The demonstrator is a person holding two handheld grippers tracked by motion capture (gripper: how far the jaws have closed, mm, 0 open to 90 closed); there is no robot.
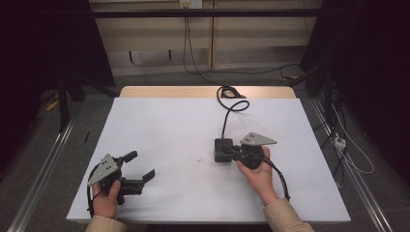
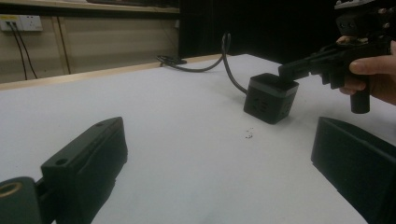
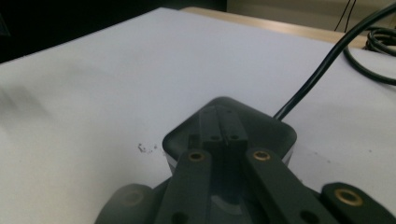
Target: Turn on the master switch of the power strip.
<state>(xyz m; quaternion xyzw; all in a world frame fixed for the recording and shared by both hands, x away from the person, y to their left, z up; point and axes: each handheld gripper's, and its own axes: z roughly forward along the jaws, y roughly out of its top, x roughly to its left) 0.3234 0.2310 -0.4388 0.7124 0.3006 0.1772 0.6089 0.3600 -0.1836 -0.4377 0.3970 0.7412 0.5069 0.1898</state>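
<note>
Work: pressing down on the black box (image 1: 223,150), judged from the contact.
Box: right of centre on the white surface (image 1: 159,125), its cable (image 1: 227,113) running off toward 12 o'clock.
Right gripper (image 1: 231,151): jaws together, tips resting on the box top.
Left gripper (image 1: 140,165): jaws apart, empty, at 7 o'clock, well apart from the box.
Progress: contact made; box not lifted.
Containers: no open one seen.
</note>
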